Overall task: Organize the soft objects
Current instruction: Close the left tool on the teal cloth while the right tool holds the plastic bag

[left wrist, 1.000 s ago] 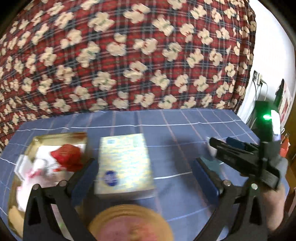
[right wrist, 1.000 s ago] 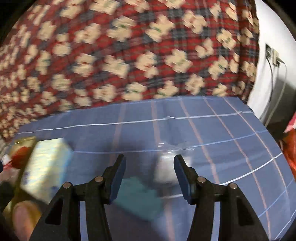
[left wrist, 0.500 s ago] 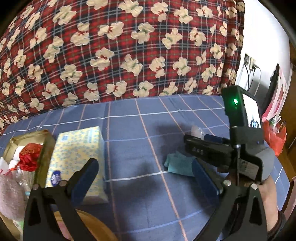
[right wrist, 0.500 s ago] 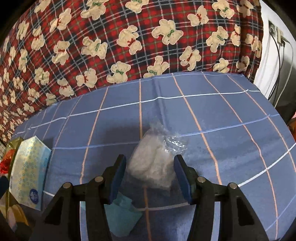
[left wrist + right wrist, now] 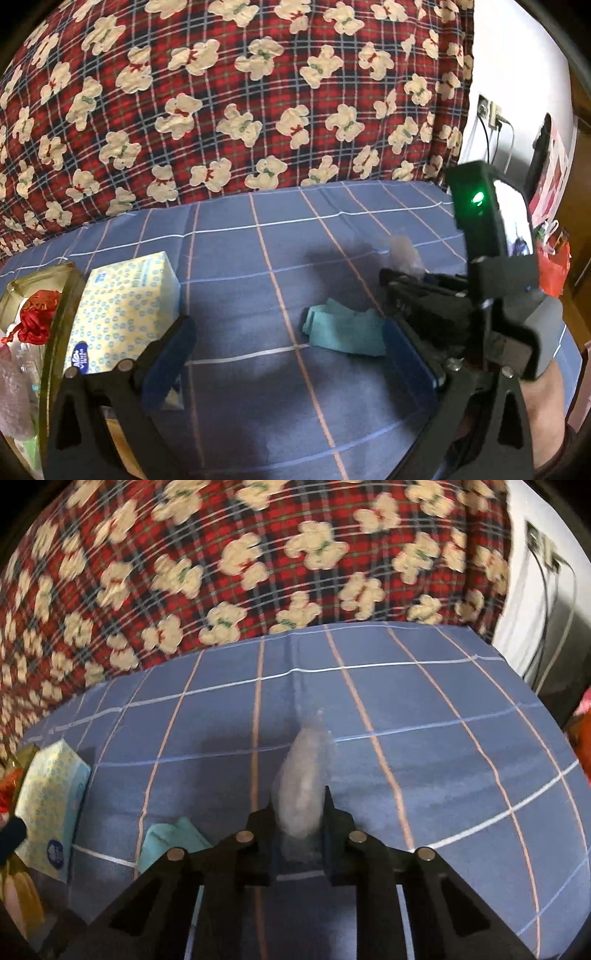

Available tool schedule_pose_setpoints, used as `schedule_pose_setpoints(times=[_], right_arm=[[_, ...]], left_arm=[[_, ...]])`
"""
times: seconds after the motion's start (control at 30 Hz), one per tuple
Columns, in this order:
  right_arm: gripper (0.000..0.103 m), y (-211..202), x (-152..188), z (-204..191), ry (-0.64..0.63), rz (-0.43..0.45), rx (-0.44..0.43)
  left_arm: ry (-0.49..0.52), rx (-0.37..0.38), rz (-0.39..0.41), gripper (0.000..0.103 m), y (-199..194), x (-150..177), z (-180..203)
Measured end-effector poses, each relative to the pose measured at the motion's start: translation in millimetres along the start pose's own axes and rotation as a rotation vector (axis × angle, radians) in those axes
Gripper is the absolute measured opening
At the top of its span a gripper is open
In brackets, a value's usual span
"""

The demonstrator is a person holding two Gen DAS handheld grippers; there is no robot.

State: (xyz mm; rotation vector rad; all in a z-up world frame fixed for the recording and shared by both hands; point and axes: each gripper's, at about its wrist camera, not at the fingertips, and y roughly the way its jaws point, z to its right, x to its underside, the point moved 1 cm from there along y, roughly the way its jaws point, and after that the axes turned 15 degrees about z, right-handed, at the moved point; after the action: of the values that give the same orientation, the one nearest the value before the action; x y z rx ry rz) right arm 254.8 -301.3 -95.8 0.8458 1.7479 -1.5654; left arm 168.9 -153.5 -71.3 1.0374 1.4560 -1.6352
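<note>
A tissue pack point(image 5: 122, 306) lies on my blue checked cloth point(image 5: 240, 258) beside a gold tin point(image 5: 55, 332) holding a red pouch point(image 5: 35, 317), with a teddy-print blanket point(image 5: 240, 92) behind. A teal cloth point(image 5: 343, 328) lies between my left tongs' point(image 5: 288, 365) spread, empty fingers. My right tongs point(image 5: 301, 834) are pinched on the clear plastic bag point(image 5: 303, 786), squeezed upright off the cloth. Half a second ago that bag lay flat between open fingers.
</note>
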Motion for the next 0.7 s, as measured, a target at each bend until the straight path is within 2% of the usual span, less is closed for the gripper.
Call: schedule_pose_setpoints(times=[0.23, 0.57, 0.7], right_arm=[[0.017, -1, -2, 19, 0.041, 0.008, 0.060], [0.017, -7, -2, 43, 0.130, 0.017, 0.076], [0.017, -7, -2, 41, 0.109, 0.019, 0.072]], left_arm=[[0.049, 0.036, -0.015, 0.102, 10, 5, 20], [0.013, 0.039, -0.067, 0.102, 33, 16, 18], [0.051, 0.055, -0.086, 0.102, 42, 26, 29]])
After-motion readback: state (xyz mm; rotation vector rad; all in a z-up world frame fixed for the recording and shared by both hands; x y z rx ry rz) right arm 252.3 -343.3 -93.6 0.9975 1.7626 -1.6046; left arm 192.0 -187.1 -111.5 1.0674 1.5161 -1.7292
